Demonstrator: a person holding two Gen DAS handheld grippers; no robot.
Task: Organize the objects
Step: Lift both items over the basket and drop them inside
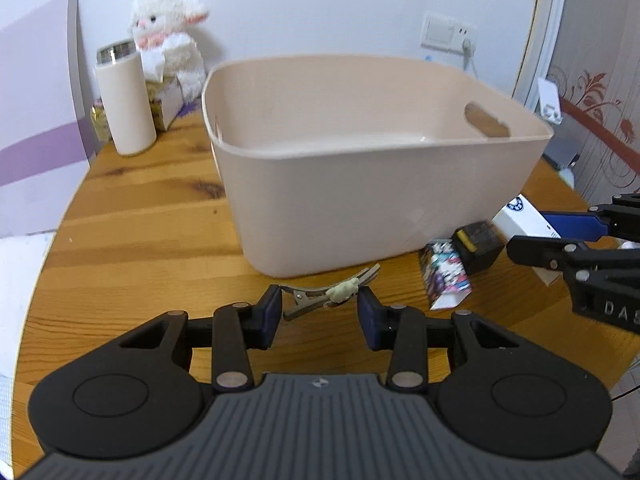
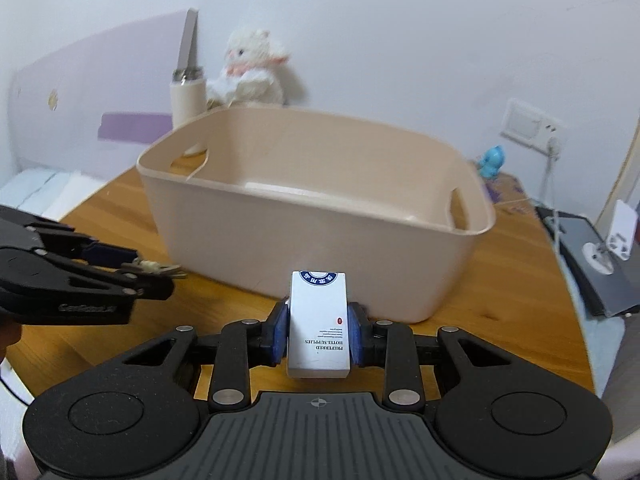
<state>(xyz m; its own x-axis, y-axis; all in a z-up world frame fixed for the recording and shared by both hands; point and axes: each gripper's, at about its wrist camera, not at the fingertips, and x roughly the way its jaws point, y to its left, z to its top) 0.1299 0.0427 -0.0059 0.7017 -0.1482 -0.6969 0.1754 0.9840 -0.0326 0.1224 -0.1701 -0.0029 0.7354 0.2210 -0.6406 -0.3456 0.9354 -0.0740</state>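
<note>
Clearly mid-gather, with nothing yet visible inside the bin (image 1: 360, 184), which sits in the middle of the tabletop (image 1: 140, 240).

Far left, at the back left corner: flask (image 1: 125, 108), tissue box (image 1: 166, 98) and plush lamb (image 1: 170, 36), all well apart from the action and probably not part of the sort.

Next, near the front edge: left gripper (image 1: 319, 312), spread wide, straddling a hair clip (image 1: 332, 294) without squeezing it. Clip lies flat on the wood just in front of the bin's near wall, slanted, one tip up toward the wall. Looks like a pick-up about to start. Calls for closing on the clip's middle, then lifting straight up to clear the rim, then carrying forward over the bin and letting go.

Further right, at the bin's front right corner: a printed packet (image 1: 446, 276) and a black box (image 1: 480, 246), touching each other, waiting their turn.

Rightmost: right gripper (image 2: 318, 334), clamped on a white box (image 2: 318, 320), held upright in front of the bin's near wall. Whether raised or resting on the wood, cannot tell. Needs a rise above the rim, a short reach forward, then release over the bin floor. Worth keeping both grippers from crowding the same spot.
</note>
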